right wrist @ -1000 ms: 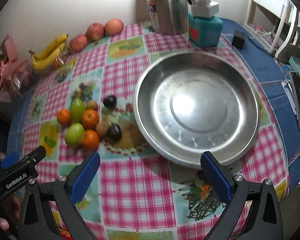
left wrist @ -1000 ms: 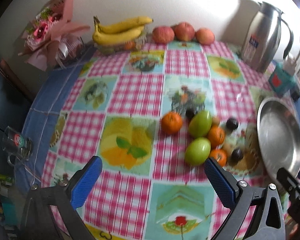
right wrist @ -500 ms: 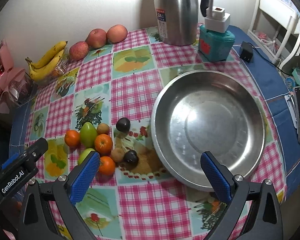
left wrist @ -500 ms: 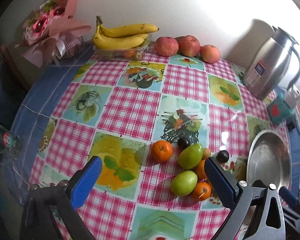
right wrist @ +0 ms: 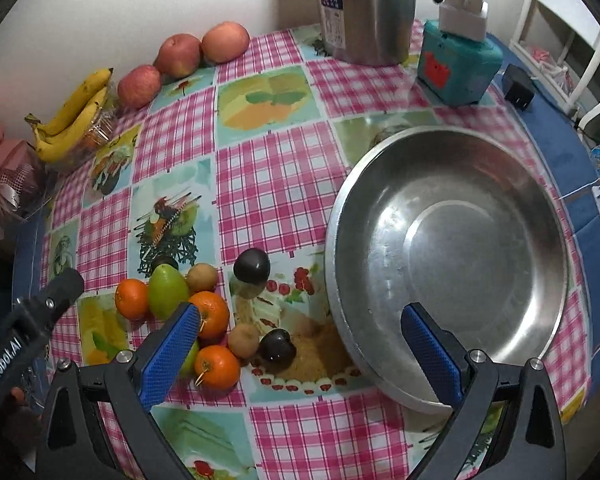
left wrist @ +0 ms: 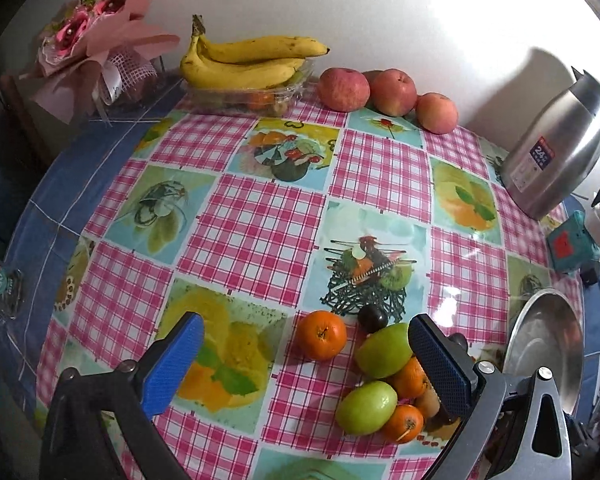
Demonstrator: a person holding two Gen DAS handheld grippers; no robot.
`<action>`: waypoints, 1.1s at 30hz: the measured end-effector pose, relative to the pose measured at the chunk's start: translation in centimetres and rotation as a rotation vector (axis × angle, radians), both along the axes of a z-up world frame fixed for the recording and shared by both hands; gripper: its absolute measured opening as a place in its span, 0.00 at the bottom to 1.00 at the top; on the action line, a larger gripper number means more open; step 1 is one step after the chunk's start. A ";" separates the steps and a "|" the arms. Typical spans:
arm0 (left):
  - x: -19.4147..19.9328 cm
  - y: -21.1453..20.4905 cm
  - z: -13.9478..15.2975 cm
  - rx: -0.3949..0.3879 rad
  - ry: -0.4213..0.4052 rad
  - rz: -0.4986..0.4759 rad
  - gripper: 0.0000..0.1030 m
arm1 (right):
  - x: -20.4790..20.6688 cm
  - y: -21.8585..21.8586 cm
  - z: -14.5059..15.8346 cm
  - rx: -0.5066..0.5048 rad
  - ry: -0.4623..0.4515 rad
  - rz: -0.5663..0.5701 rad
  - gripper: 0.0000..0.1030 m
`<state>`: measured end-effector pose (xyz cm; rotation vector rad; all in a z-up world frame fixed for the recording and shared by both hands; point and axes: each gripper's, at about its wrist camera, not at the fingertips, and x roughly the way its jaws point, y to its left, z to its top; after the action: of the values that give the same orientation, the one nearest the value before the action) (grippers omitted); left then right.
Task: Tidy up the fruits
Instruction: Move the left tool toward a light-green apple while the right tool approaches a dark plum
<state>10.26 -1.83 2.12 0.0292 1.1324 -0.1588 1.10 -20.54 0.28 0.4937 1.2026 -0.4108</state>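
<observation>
A cluster of small fruit lies on the checked tablecloth: oranges [left wrist: 322, 335] [right wrist: 217, 366], green fruits [left wrist: 384, 350] [right wrist: 167, 285], dark plums [right wrist: 252, 265] [left wrist: 372, 317] and brown kiwis [right wrist: 243, 340]. An empty steel bowl [right wrist: 452, 264] sits just right of them; its rim shows in the left wrist view [left wrist: 548, 344]. My left gripper [left wrist: 304, 364] is open and empty, above the cluster's left side. My right gripper [right wrist: 296, 354] is open and empty, above the gap between cluster and bowl.
Bananas [left wrist: 252, 60] on a clear box and three apples [left wrist: 392, 92] line the wall. A steel thermos [right wrist: 366, 8], a teal box [right wrist: 458, 68], a black adapter [right wrist: 520, 88] and a pink bouquet [left wrist: 96, 48] stand around the table's edges.
Both grippers have drawn back and risen, so the views tilt up toward the wall and the fruit cluster sits lower between the fingers. Nothing on the table has moved.
</observation>
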 end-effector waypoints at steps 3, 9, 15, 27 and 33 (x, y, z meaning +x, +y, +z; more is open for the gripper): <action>-0.2 -0.1 -1.1 0.034 0.007 -0.006 1.00 | 0.0 0.1 -0.8 -0.018 0.023 0.003 0.98; -1.2 -0.5 -1.5 0.056 -0.050 -0.045 1.00 | -0.7 0.4 -1.1 -0.026 0.000 0.009 0.98; -1.6 0.1 -1.9 0.007 -0.018 -0.031 1.00 | -1.2 0.9 -0.5 -0.059 -0.042 0.033 0.98; -1.6 0.2 -2.3 -0.123 0.034 -0.031 1.00 | -1.8 -0.3 -1.2 0.059 -0.048 -0.019 0.98; -1.6 0.0 -1.4 -0.108 -0.009 -0.047 0.99 | -1.9 -0.4 -0.8 0.019 -0.070 -0.018 0.97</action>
<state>8.64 -1.81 0.75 -0.0395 1.1128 -0.2609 -0.78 -20.90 -0.49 0.5311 1.1360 -0.3946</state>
